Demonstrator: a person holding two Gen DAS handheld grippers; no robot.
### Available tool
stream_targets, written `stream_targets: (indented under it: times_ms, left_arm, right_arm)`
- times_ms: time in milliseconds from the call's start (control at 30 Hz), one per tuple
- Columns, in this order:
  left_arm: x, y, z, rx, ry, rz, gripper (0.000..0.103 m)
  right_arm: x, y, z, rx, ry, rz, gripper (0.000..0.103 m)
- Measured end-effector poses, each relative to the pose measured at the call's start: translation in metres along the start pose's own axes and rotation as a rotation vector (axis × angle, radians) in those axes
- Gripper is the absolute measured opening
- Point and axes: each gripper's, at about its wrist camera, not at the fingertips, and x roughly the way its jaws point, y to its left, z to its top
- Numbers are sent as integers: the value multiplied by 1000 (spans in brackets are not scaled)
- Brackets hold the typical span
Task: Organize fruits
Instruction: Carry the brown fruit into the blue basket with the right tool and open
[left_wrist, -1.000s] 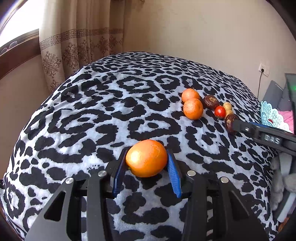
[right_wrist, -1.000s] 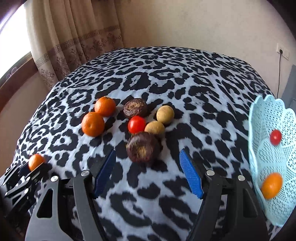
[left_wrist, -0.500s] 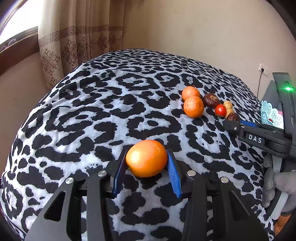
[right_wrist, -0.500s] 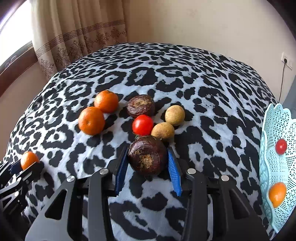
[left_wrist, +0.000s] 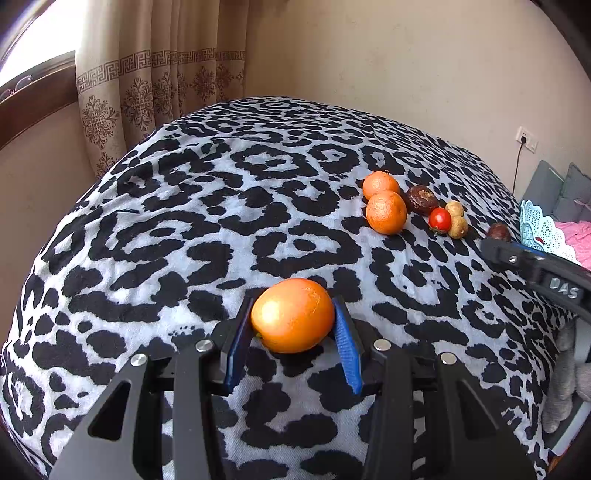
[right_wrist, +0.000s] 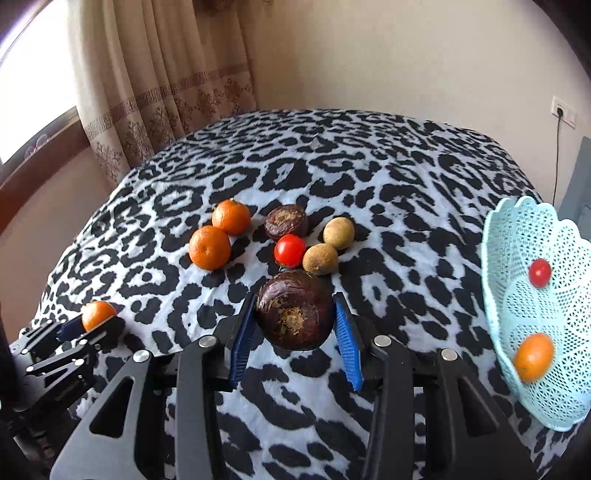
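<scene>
- Since a second ago the right gripper has moved in on the dark brown fruit, and its jaws have just been closing: wide apart then, they now have the fruit between their blue pads, pressed from both sides.
- Held that way, the dark brown fruit sits just in front of the cluster of fruit on the leopard-print bed cover, close to the red tomato and a tan round fruit.
- Behind those lie a second tan round fruit, a smaller dark brown fruit and two oranges that touch each other.
- At the right edge of the bed a pale blue lattice basket stands tilted; inside it are a small red tomato and an orange fruit.
- Left gripper has not shifted: partly open jaws are closed on a smooth orange fruit, a blue pad on each side of it.
- That fruit is well apart from the cluster, over the near left part of the bed.
- Whether either held fruit rests on the cover or is just off it cannot be told.
- Beige patterned curtains hang by the window at the far left; a wall socket with a cord is at the right.
</scene>
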Motion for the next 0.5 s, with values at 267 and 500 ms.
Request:
stream_targets:
  times_ms: [267, 500]
  left_arm:
    - [-1, 1, 0, -2, -3, 1, 43]
    - [-2, 1, 0, -1, -8, 5, 43]
  right_arm:
    - [-30, -17, -7, 39, -55, -43, 43]
    - [-55, -45, -15, 98, -94, -81, 43]
